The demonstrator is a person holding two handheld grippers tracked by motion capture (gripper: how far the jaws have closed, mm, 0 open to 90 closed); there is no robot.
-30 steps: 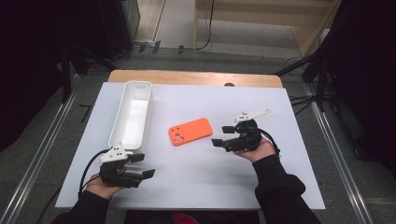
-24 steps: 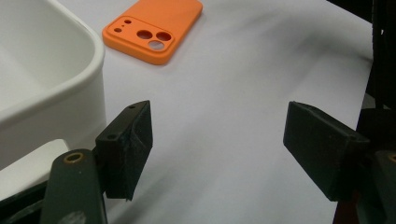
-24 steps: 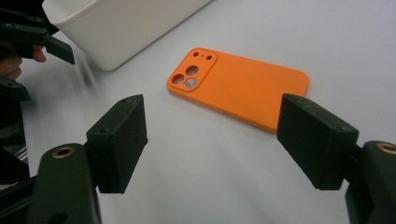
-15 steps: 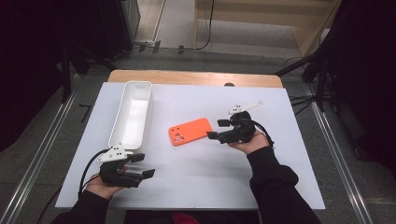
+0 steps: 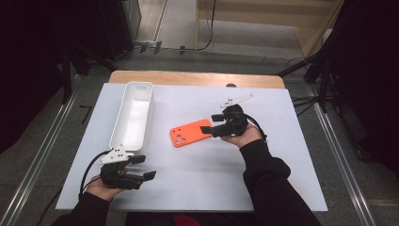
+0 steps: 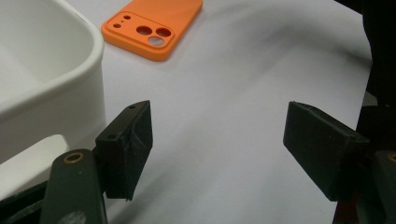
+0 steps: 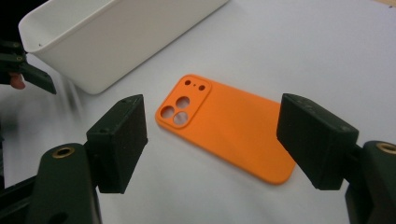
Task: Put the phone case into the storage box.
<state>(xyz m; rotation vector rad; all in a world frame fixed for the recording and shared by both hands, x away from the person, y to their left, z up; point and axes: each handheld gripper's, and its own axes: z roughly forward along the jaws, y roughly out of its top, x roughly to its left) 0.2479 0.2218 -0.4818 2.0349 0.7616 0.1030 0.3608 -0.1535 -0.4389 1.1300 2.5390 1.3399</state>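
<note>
1. High view: one orange phone case [image 5: 190, 133] flat on white table sheet [image 5: 202, 183], mid-table.
2. One white bin [image 5: 133, 115], just left of case.
3. Two grippers: right gripper [image 5: 205, 126] at case's right end, jaws wide, nothing held; left gripper [image 5: 142, 167] near bin's near end, jaws wide, nothing between.

We have moved our right gripper [image 5: 209, 127] leftward across the desk until its open jaws overhang the orange phone case [image 5: 190, 134].
</note>
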